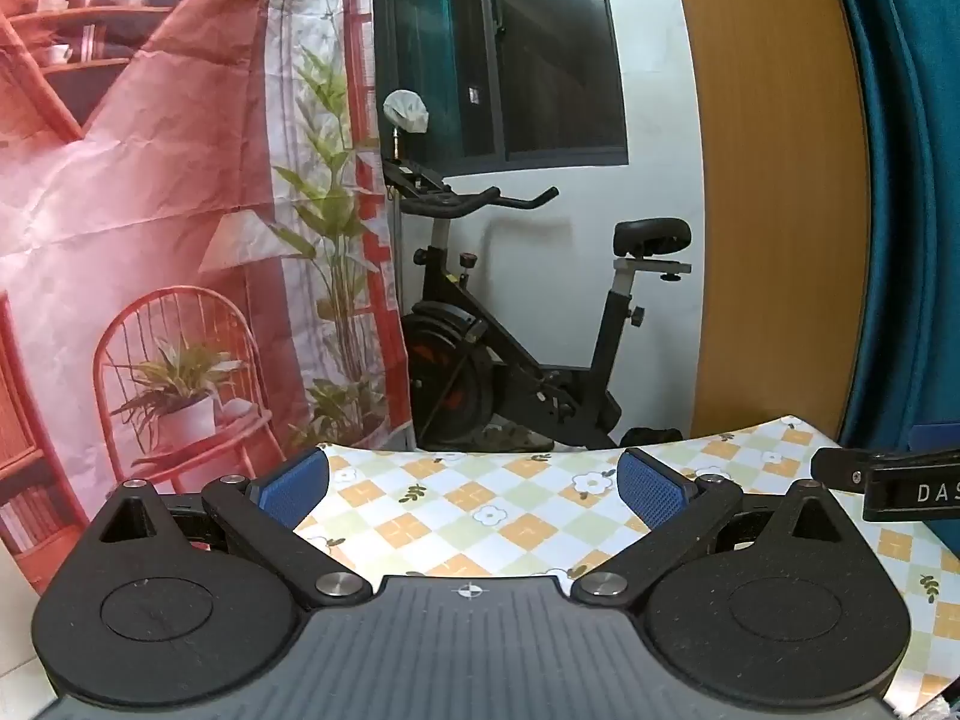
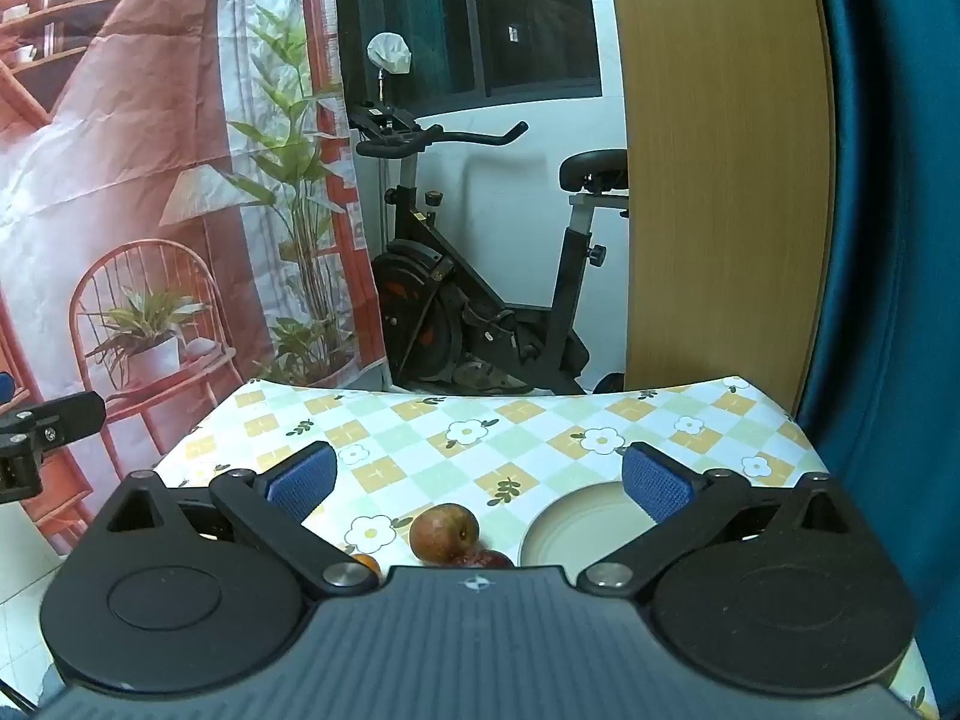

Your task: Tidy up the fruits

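In the right wrist view a reddish-brown apple (image 2: 444, 533) lies on the checked tablecloth (image 2: 420, 450), with a small dark red fruit (image 2: 489, 559) just in front of it and an orange fruit (image 2: 365, 561) to its left, both partly hidden by the gripper body. A pale round plate (image 2: 576, 531) sits to the right of the apple. My right gripper (image 2: 477, 480) is open and empty above them. My left gripper (image 1: 474, 489) is open and empty over bare tablecloth (image 1: 480, 516); no fruit shows in its view.
A black exercise bike (image 2: 480, 312) stands behind the table. A printed red backdrop (image 2: 150, 180) hangs at the left, a wooden panel (image 2: 720, 180) and teal curtain (image 2: 888, 240) at the right. The other gripper's body shows at the edge of each view (image 1: 900, 486) (image 2: 42, 426).
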